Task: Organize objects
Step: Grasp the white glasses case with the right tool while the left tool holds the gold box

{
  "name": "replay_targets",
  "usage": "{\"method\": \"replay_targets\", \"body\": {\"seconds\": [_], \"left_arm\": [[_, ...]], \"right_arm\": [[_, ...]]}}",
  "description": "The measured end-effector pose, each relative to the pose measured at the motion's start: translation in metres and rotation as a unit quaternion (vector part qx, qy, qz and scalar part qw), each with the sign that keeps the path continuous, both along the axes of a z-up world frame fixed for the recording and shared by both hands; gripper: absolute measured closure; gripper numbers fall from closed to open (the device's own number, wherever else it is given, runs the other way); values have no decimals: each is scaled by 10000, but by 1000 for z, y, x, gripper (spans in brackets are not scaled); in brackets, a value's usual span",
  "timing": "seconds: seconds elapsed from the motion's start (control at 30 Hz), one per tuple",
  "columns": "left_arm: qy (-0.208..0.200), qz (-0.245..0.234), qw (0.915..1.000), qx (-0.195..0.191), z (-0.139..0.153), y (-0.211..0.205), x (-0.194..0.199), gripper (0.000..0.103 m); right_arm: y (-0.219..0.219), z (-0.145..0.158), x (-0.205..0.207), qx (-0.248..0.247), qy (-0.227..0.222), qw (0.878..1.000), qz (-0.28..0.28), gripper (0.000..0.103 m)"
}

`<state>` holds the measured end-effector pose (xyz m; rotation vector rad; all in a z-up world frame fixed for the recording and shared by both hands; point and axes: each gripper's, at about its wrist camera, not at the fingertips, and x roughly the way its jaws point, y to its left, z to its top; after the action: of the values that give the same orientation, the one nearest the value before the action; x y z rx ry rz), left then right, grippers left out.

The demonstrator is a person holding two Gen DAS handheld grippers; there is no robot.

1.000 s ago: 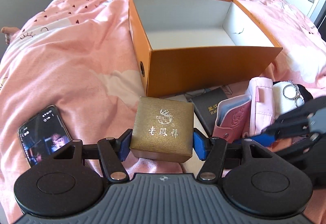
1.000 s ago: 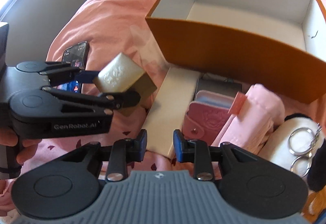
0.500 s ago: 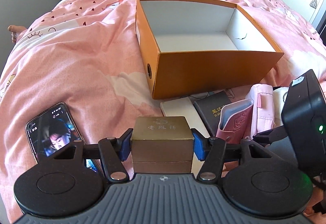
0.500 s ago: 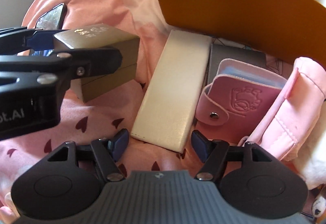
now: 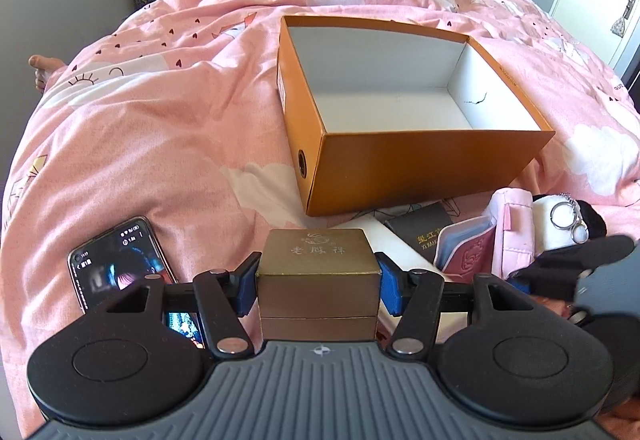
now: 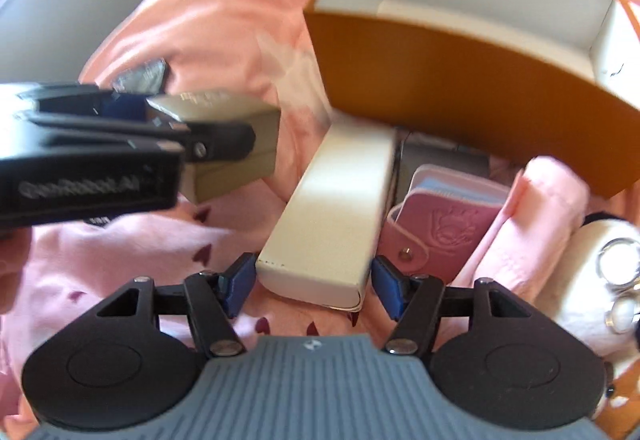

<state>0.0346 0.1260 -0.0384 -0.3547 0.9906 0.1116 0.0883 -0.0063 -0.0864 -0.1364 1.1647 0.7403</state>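
While the left claw [image 5: 318, 286] is gripping the gold box [image 5: 318, 272] above the bed [image 5: 160, 128], the right claw [image 6: 314, 286] is standing open around the near end of the white box [image 6: 336, 216]; its jaws have just been closing slightly, pads not clearly touching it. An orange box [image 5: 420, 168] is lying empty behind.

- Left wrist view: looks forward and steeply down over the bed [image 5: 152, 128], orange box [image 5: 420, 168] ahead.
- Right wrist view: nearer, blurred, facing the same orange box [image 6: 460, 80].
- Both share the white case [image 6: 336, 216].
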Motion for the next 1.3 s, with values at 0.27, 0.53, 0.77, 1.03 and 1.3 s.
{"method": "replay_targets", "body": {"seconds": [0.27, 0.53, 0.77, 1.03, 1.3], "left_arm": [[-74, 199, 9998, -22, 9, 7, 0, 36], [82, 360, 9993, 27, 1, 16, 4, 36], [138, 49, 9999, -61, -15, -3, 21, 36], [194, 157, 9997, -9, -21, -5, 30, 36], [292, 144, 9995, 18, -23, -3, 29, 36]], "right_arm": [[-14, 47, 8, 451, -419, 9981, -93, 39], [-10, 32, 54, 872, -349, 9940, -568, 38], [-2, 29, 66, 1054, -693, 9893, -736, 38], [-2, 6, 67, 944, -531, 9906, -833, 33], [0, -14, 69, 982, -386, 9898, -961, 38]]}}
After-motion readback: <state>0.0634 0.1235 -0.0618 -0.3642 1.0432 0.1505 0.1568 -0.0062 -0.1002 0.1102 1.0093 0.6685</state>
